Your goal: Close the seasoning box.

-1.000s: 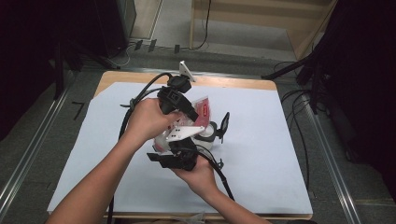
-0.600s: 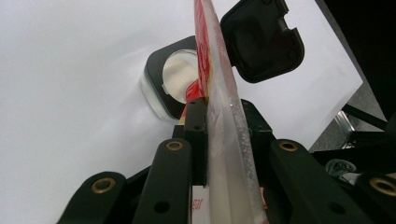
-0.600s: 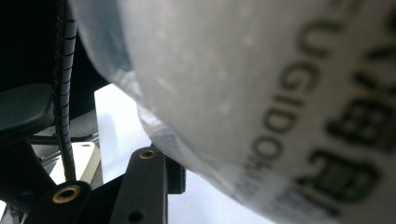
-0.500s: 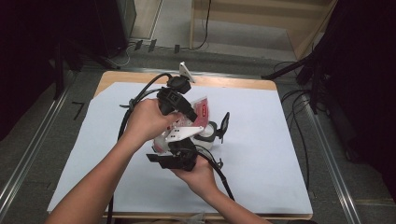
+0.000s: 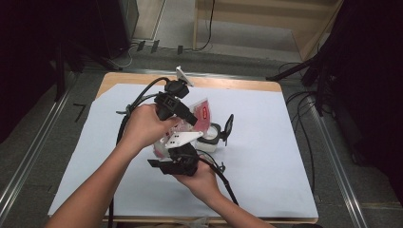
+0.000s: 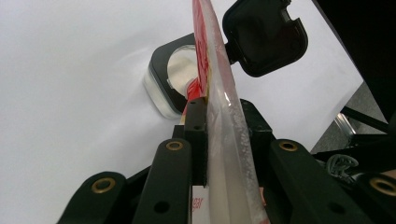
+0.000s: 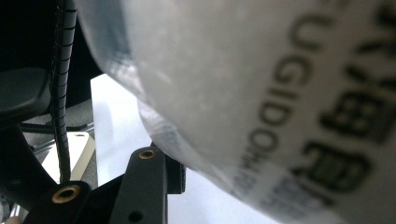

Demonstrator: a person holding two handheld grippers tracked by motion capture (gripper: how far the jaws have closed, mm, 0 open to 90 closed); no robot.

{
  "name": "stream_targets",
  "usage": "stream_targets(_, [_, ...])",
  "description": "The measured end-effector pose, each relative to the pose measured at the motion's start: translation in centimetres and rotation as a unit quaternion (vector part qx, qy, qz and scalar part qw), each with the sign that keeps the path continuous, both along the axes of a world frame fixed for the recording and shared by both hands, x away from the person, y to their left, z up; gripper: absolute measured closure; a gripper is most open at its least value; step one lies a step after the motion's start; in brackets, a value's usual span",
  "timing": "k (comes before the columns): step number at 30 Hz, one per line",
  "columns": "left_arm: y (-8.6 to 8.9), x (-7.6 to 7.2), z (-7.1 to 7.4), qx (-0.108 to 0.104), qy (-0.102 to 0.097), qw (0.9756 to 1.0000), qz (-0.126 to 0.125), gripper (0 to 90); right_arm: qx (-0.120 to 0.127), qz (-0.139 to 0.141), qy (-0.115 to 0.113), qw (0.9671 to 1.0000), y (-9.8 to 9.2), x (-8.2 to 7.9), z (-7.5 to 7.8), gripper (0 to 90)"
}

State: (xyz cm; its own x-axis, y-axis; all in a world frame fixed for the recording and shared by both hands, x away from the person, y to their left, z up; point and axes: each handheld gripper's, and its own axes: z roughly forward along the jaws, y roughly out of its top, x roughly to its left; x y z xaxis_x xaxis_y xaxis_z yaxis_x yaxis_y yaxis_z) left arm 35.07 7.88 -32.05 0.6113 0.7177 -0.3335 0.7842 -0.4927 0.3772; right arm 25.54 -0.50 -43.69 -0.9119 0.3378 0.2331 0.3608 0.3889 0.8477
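- A soft plastic pouch (image 5: 192, 124), red on its upper part and clear lower down, is held above the white sheet (image 5: 266, 156) that covers the table, just beside a small container (image 5: 212, 138) on the side nearer the person.
- In the left gripper view the pouch (image 6: 224, 116) is seen edge-on as a thin, glossy, translucent strip with a red printed face, standing upright between the black jaws.
- The left gripper (image 6: 212, 140) is clamped on the pouch, its jaws pressed flat against both faces; brass-coloured rivets are seen on the matte black links.
- The container (image 6: 170, 79) is squarish with rounded corners, a clear body and a black rim around a round opening with a pale interior; its black hinged lid (image 6: 264, 37) stands open on the far side.
- The left hand (image 5: 142, 126) is wrapped around its gripper (image 5: 183, 114), which is angled down toward the container from the far-left side, the forearm stretched diagonally across the sheet.
- The right hand (image 5: 202, 178) is cupped palm-up beneath its gripper (image 5: 178, 149), nearer the person than the container, a grey three-cornered plate (image 5: 180, 138) on top.
- In the right gripper view the pouch (image 7: 261, 93) is seen blurred and very close, with dark lettering on milky film; only one jaw is seen, so the right gripper (image 7: 187, 175) possibly grips the pouch's lower edge, but this cannot be told.
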Motion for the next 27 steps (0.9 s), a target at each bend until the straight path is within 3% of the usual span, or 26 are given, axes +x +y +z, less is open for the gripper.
stream_targets(14, [1.0,-1.1,-0.6,-0.016,-0.017,0.9997,-0.005,77.6,-0.011,0.005,-0.025,0.9996,0.4,-0.6,-0.9,61.9])
stream_targets(27, [1.2,-1.4,-1.0,-0.017,-0.014,0.9996,-0.018,77.2,-0.019,0.016,-0.033,0.9991,0.5,-1.0,-1.6,59.5])
